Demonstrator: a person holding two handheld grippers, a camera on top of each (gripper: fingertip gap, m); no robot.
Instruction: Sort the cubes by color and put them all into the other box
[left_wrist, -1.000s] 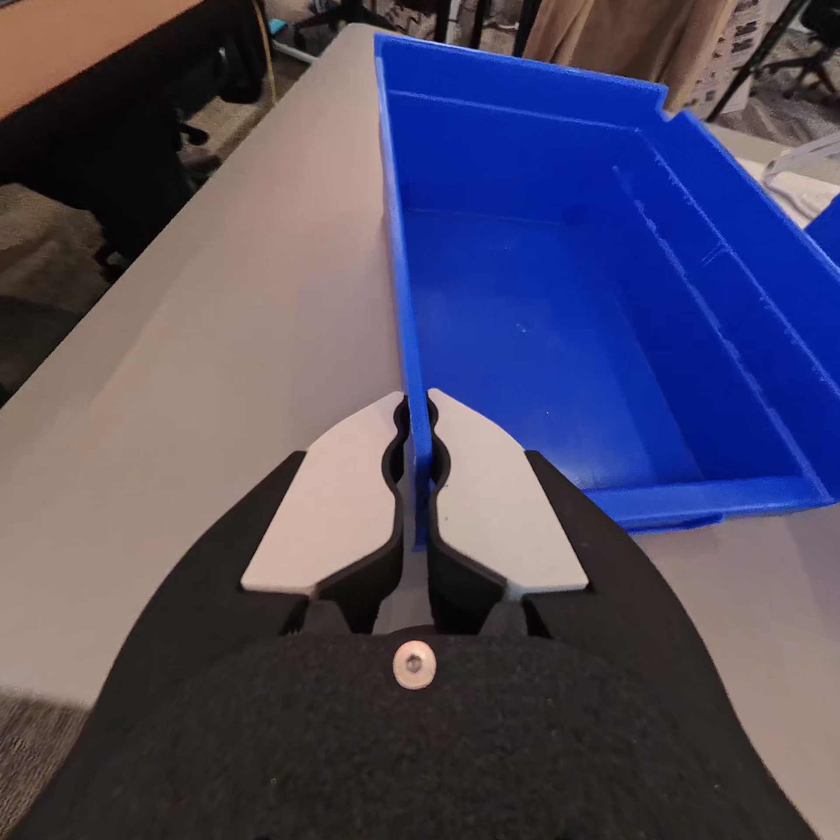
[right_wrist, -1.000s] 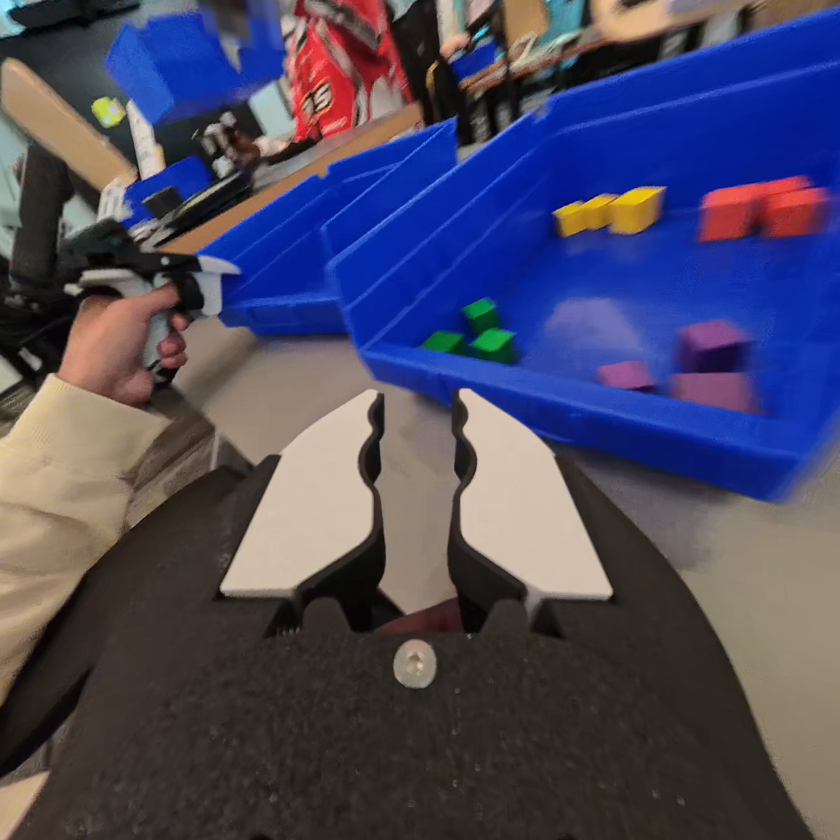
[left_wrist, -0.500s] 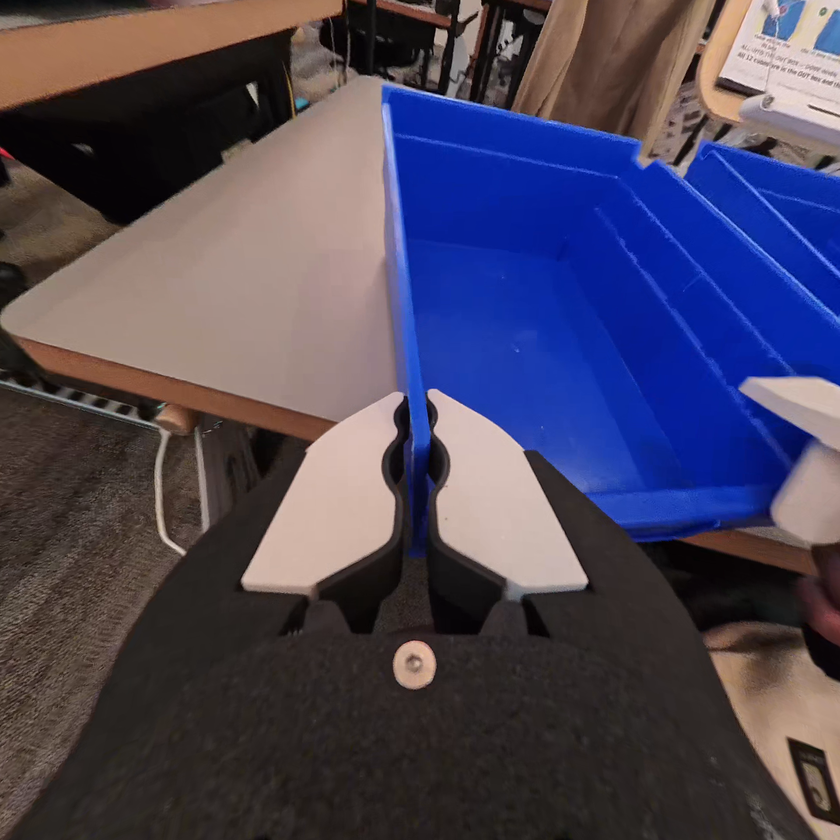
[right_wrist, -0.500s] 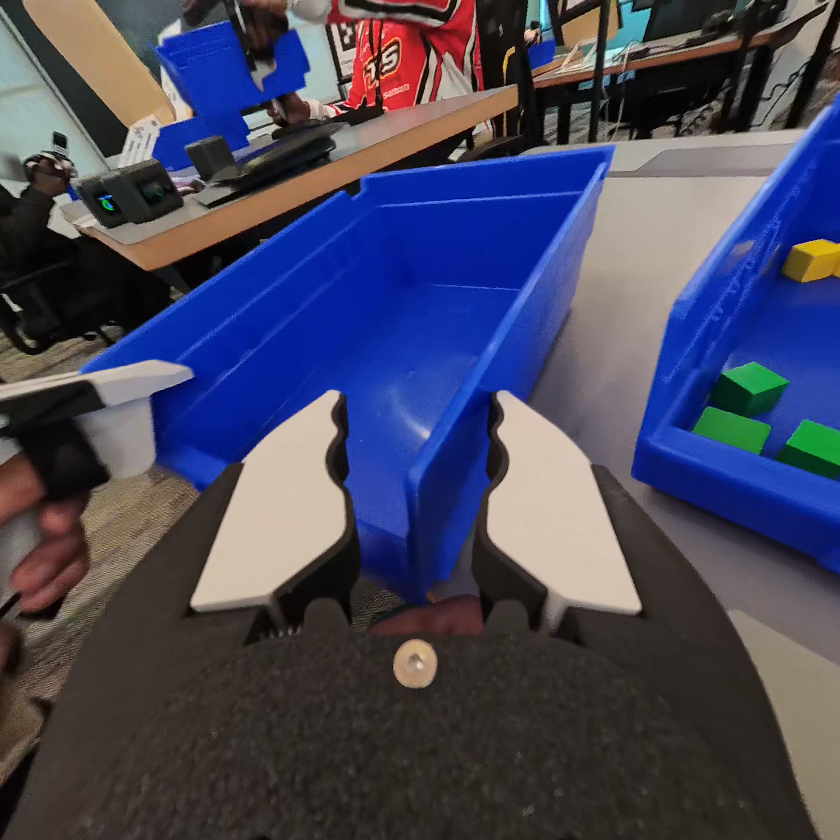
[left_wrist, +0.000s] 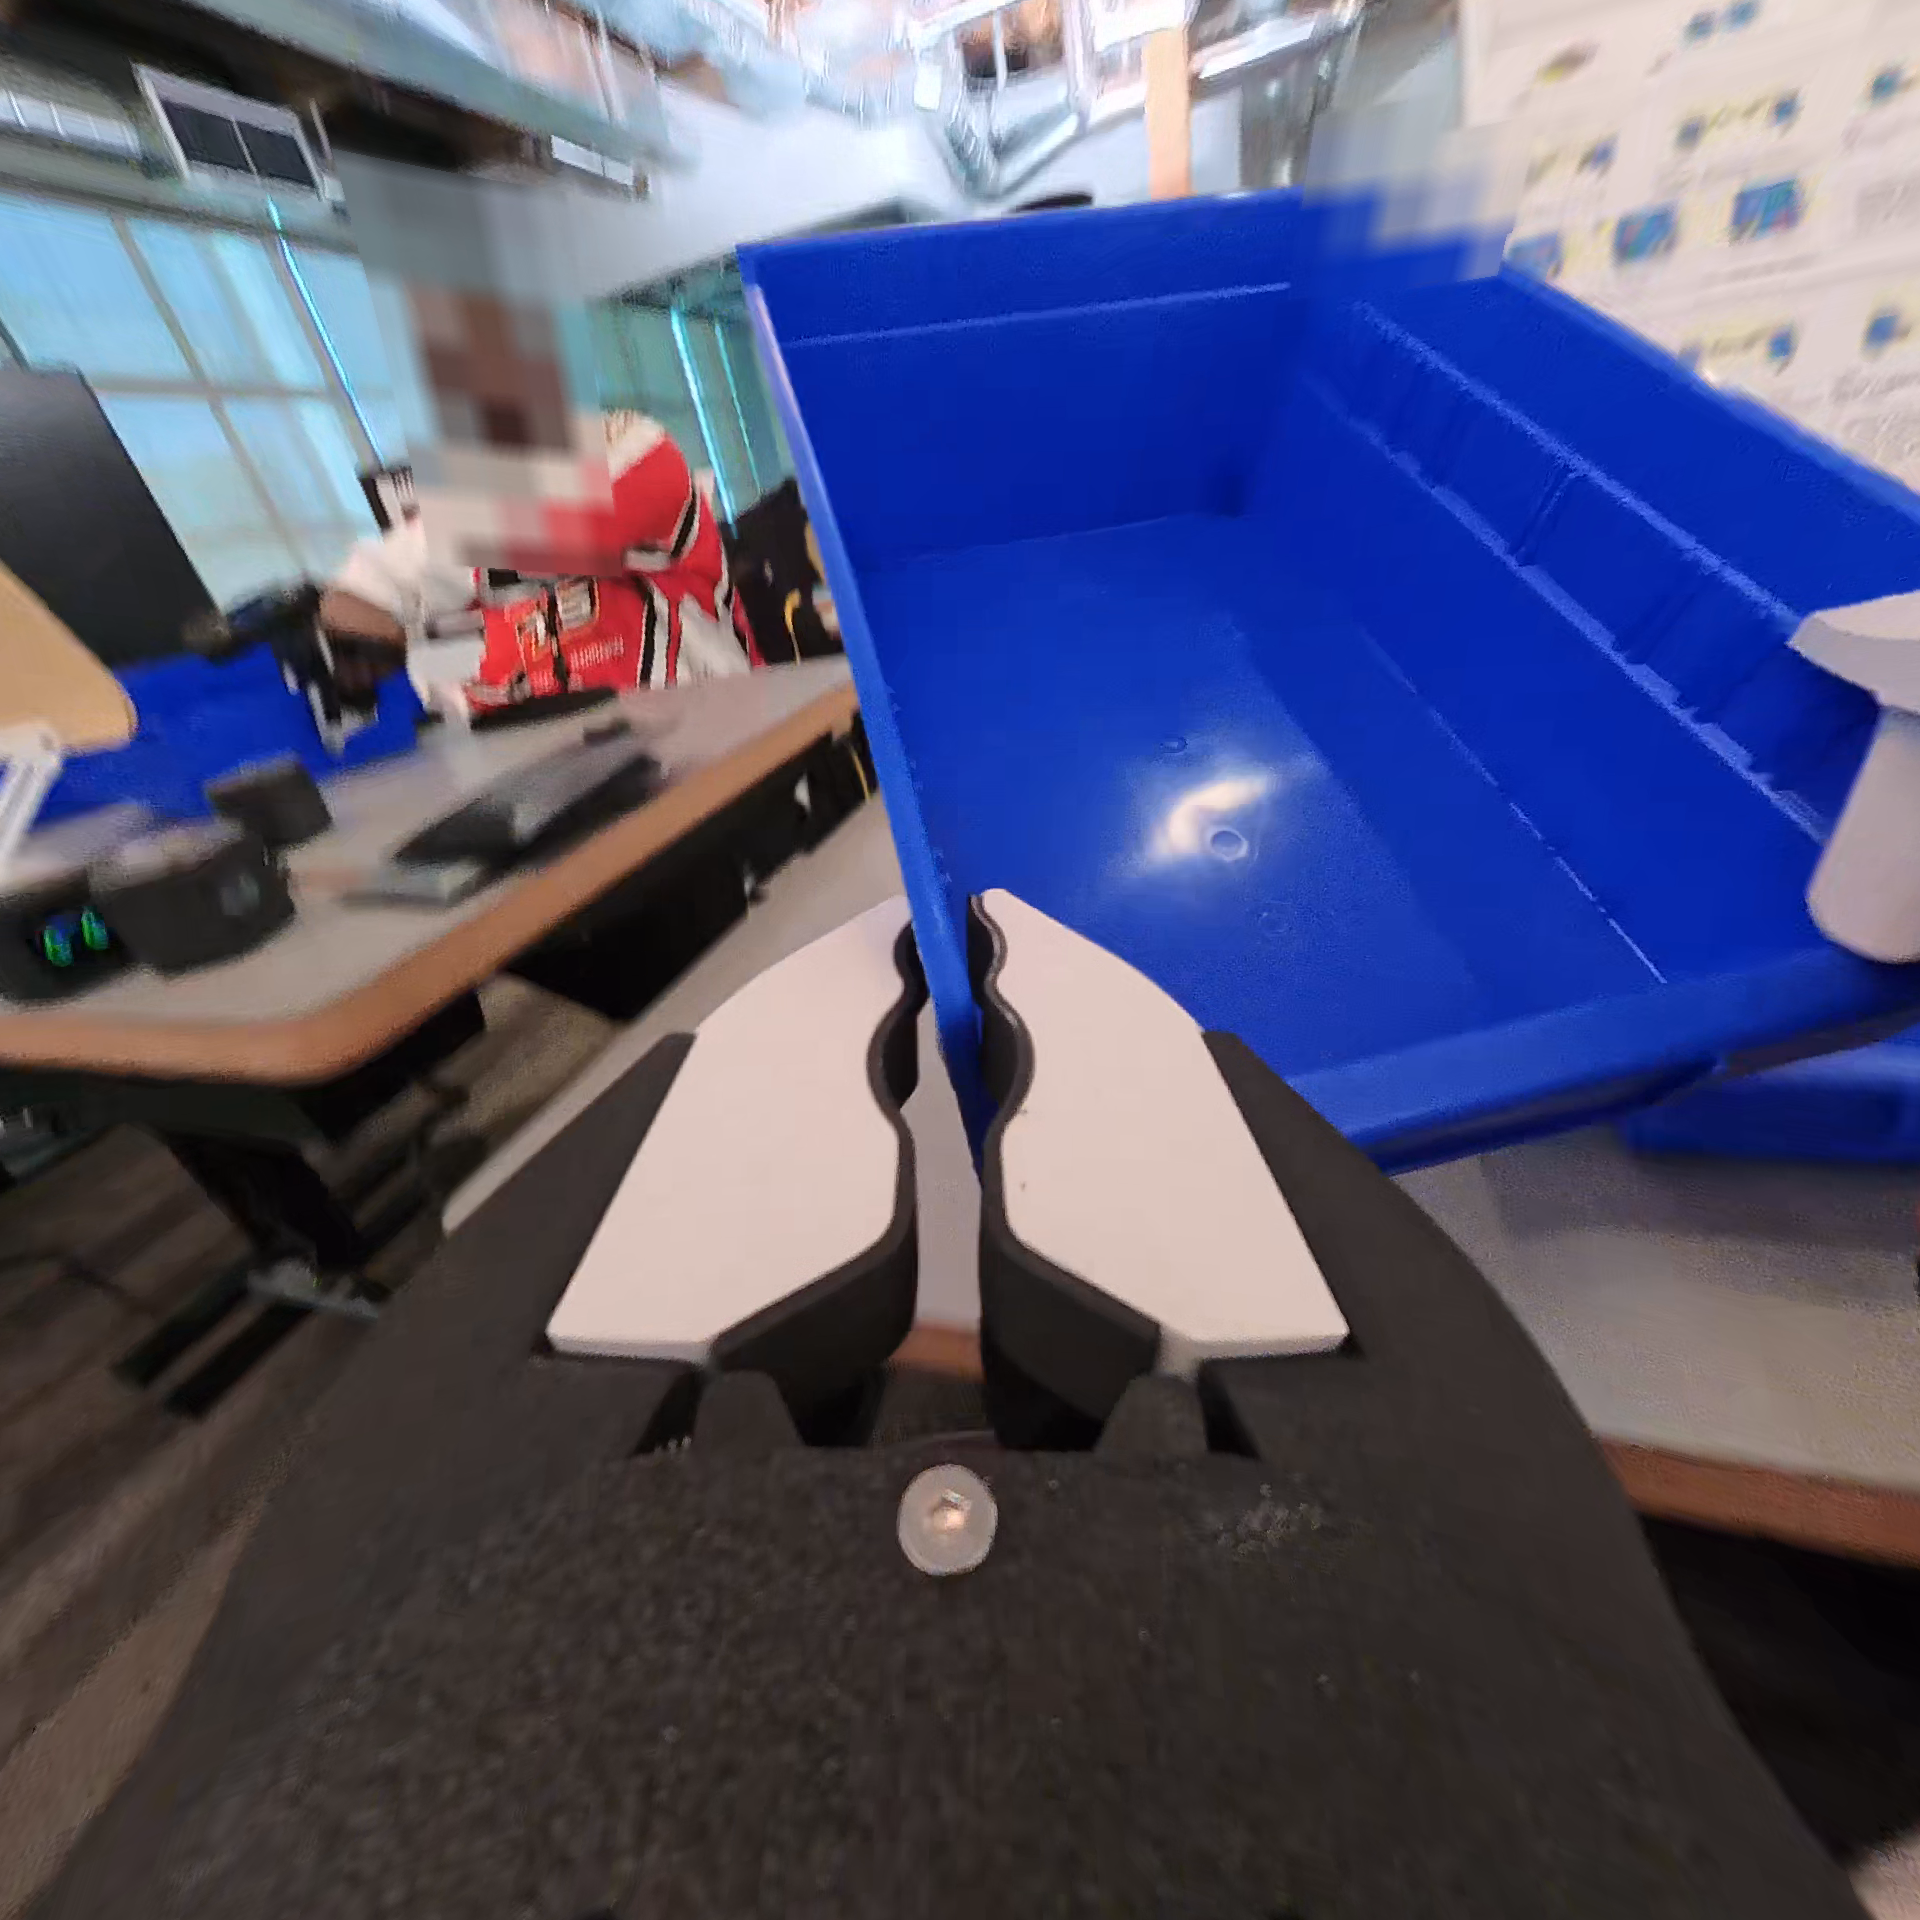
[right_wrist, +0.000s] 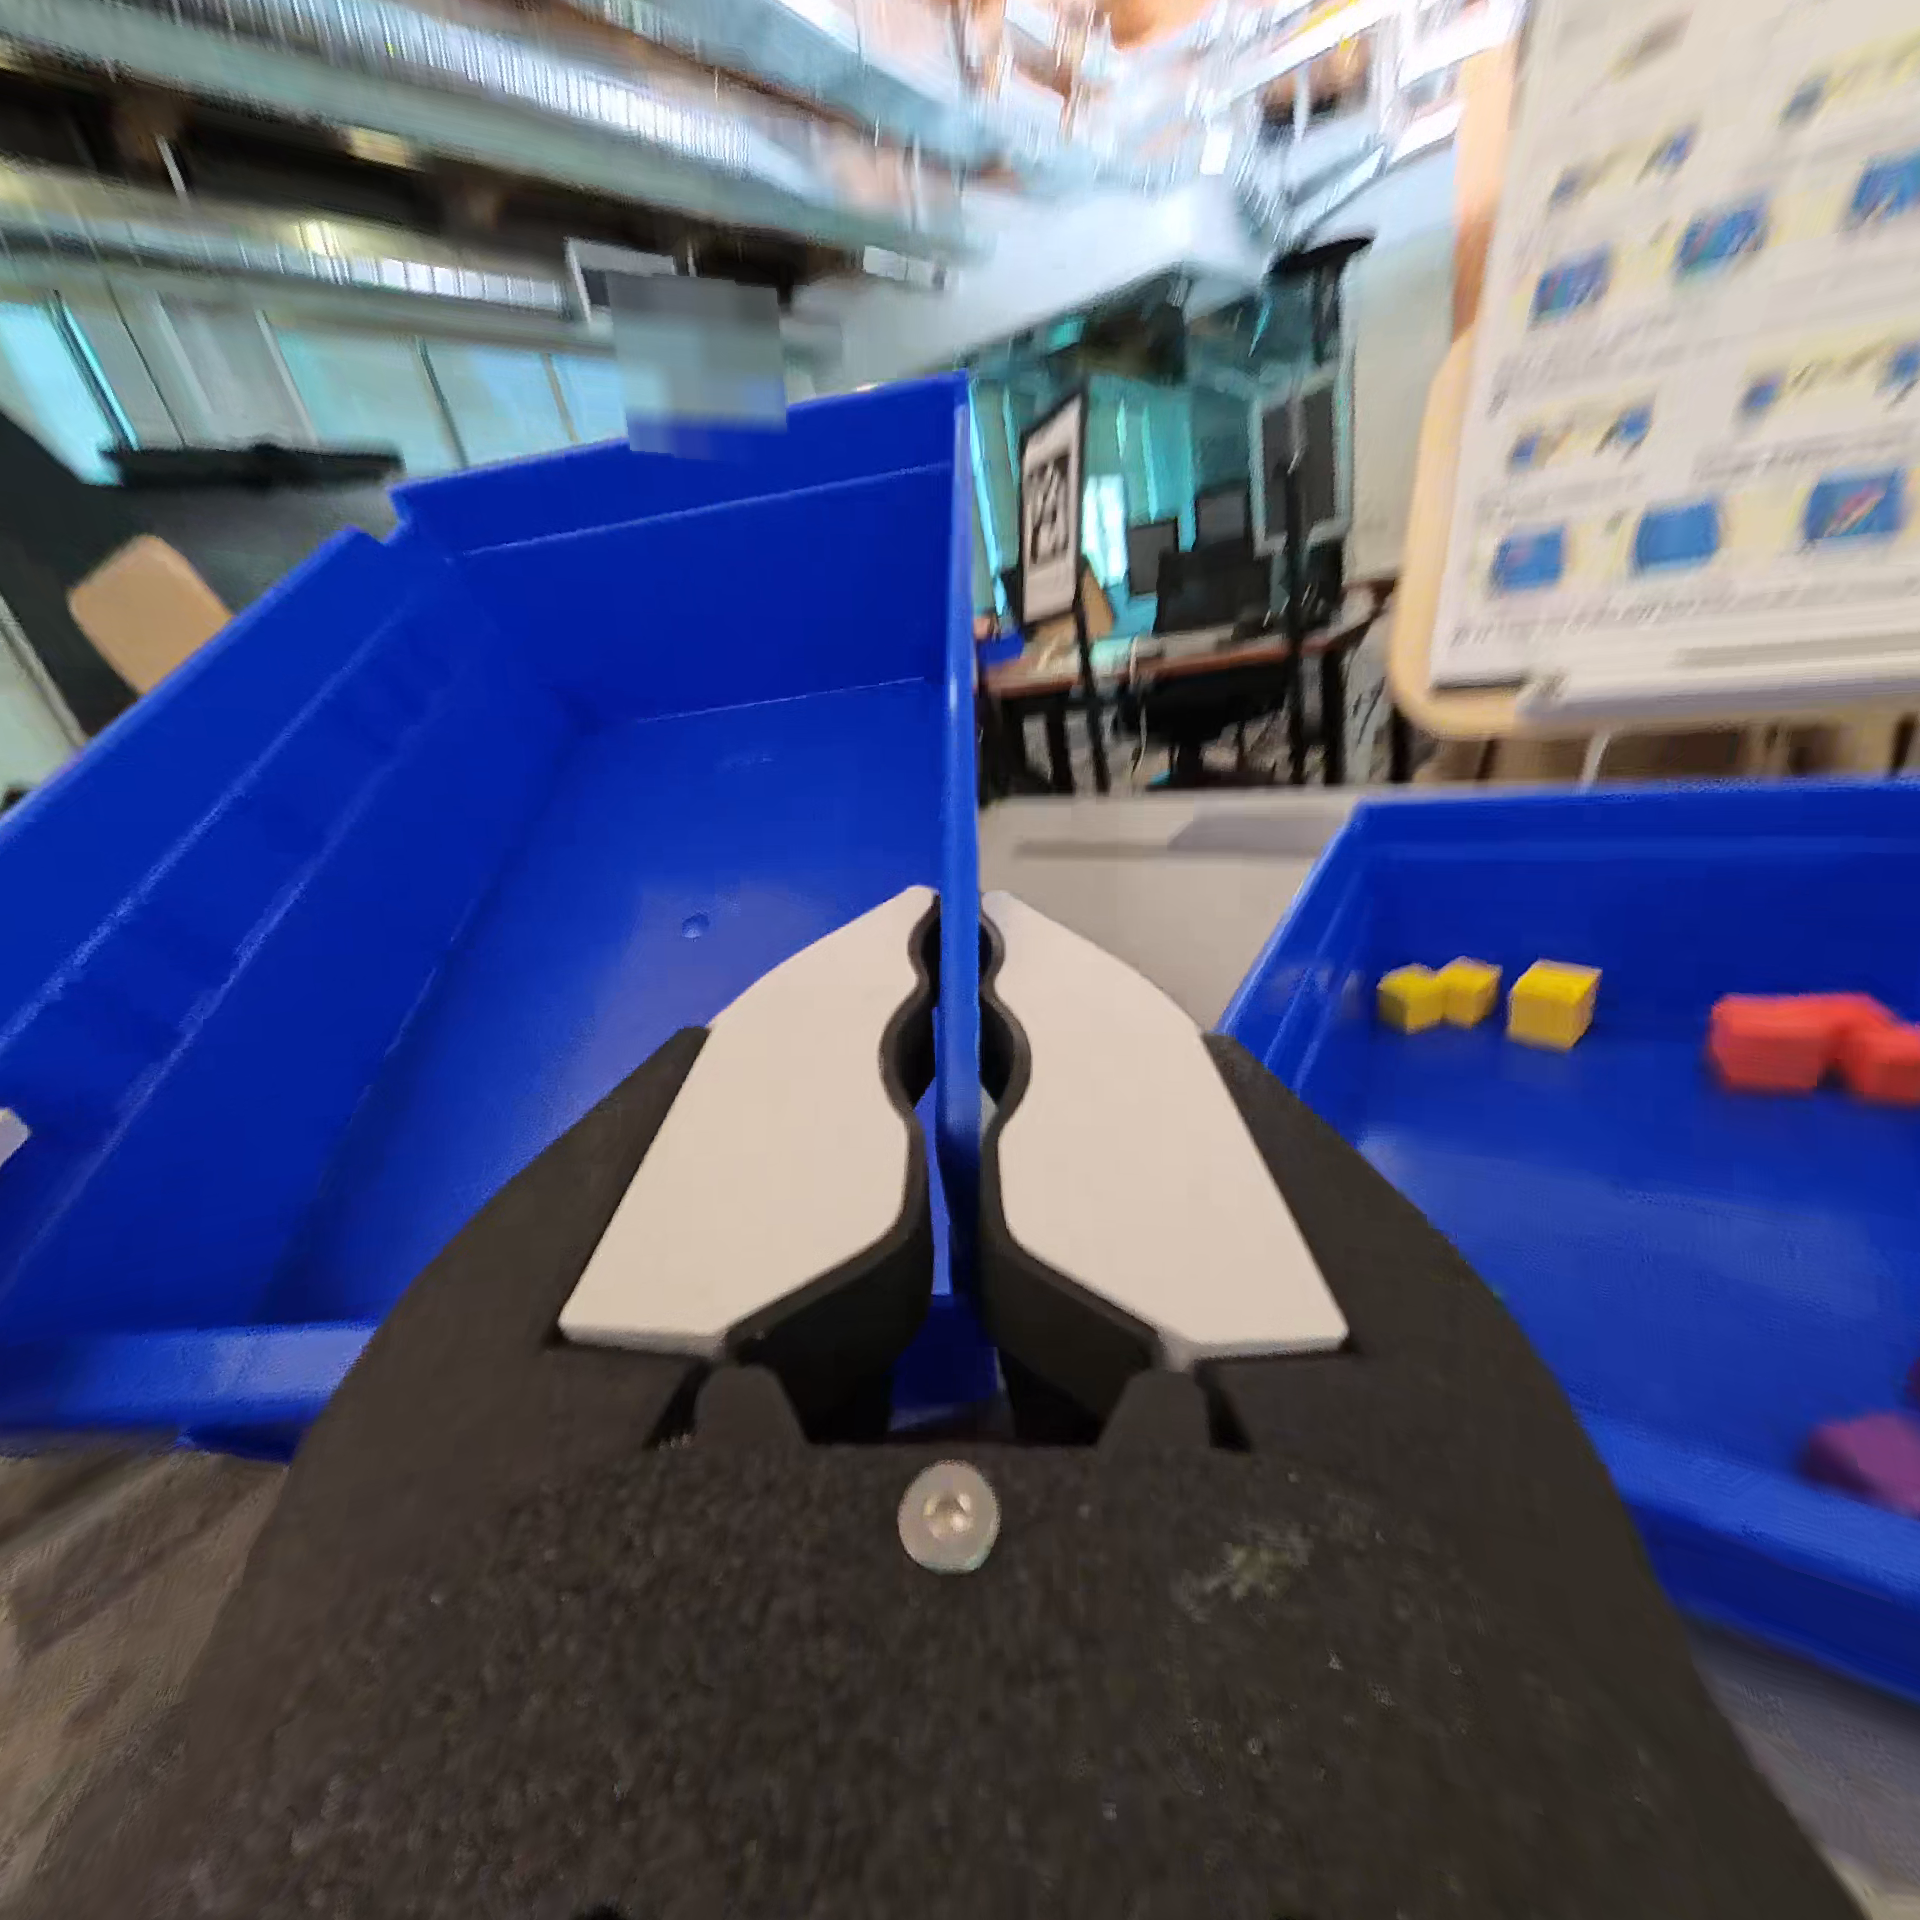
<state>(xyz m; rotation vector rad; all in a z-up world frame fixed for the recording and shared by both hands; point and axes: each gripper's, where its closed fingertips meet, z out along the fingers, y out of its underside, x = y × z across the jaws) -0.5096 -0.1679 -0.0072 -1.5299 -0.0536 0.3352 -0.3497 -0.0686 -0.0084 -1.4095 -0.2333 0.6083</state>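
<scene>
An empty blue box (left_wrist: 1299, 727) is held up off the table, tilted with its far end raised. My left gripper (left_wrist: 943, 925) is shut on the box's left wall. My right gripper (right_wrist: 961, 920) is shut on its right wall (right_wrist: 961, 727). The right gripper also shows at the right edge of the left wrist view (left_wrist: 1870, 790). A second blue box (right_wrist: 1558, 1195) sits on the table at right. It holds yellow cubes (right_wrist: 1486, 997), red cubes (right_wrist: 1818, 1039) and a purple cube (right_wrist: 1870, 1455).
The grey table (left_wrist: 1662, 1299) lies under the lifted box, its wooden front edge near me. A poster board (right_wrist: 1683, 364) stands behind the cube box. Another desk (left_wrist: 364, 914) with dark devices and a person in red (left_wrist: 623, 613) are at left. My right fingertips sit around 20 cm from my left ones.
My right gripper has closed on the empty box's right wall. Both grippers have lifted the box off the table and tilted it up. The views now look higher into the room.
</scene>
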